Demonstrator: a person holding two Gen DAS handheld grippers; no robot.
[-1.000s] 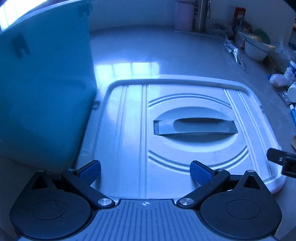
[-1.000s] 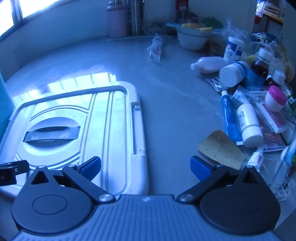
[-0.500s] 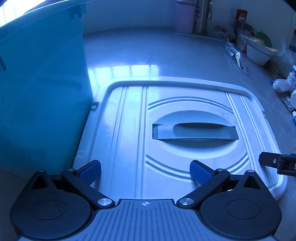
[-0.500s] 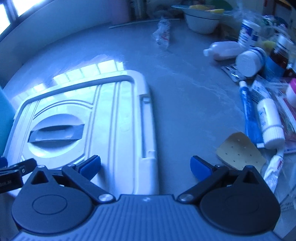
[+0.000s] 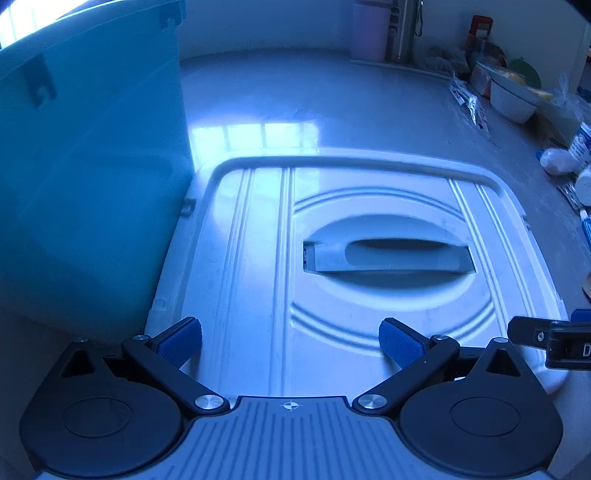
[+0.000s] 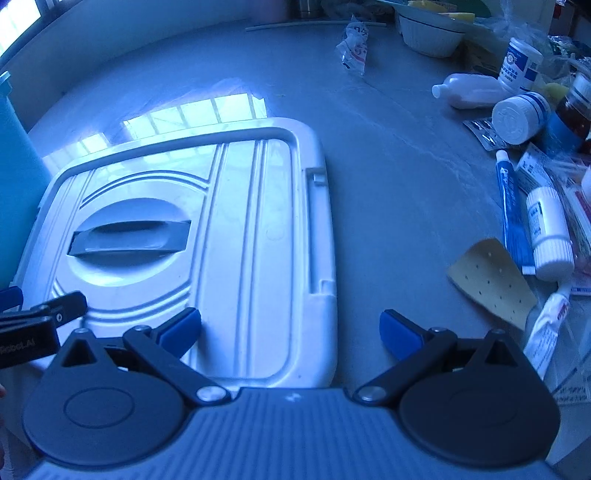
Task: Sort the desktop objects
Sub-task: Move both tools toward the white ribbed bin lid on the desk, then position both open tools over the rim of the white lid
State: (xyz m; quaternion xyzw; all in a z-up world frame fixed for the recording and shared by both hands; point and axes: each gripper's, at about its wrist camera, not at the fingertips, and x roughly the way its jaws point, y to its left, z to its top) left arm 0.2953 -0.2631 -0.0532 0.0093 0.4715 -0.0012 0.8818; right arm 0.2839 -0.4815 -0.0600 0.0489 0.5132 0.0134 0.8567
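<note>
Shifted since the earlier frames: the right wrist view has closed in and tipped down over the tabletop (image 6: 399, 155), so the bottles and tubes at the right edge sit larger and the far wall items have left the top; the left wrist view holds nearly the same outlook. Left claw (image 5: 290, 343): jaws spread wide, nothing between them, above the near edge of the white bin lid (image 5: 258, 258), which lies flat with its grey recessed handle (image 5: 391, 254) facing up. Teal bin (image 5: 92, 184): stands upright just left of the lid, touching or nearly touching its left edge. Right claw (image 6: 290, 328): jaws likewise wide apart and empty, straddling the lid's near right corner, one blue pad (image 6: 183, 328) over the lid, the other over bare tabletop. Items awaiting sorting, clustered at the right of the tabletop: tan perforated patch (image 6: 491, 280); blue tube (image 6: 511, 206) lying beside a white bottle (image 6: 548, 229) on its side; a white tube (image 6: 546, 325) nearer the claw; a white-capped jar (image 6: 517, 118); a pale bottle (image 6: 469, 90) lying down; a white bowl (image 6: 430, 31) farther back; a crumpled sachet (image 6: 354, 46).
</note>
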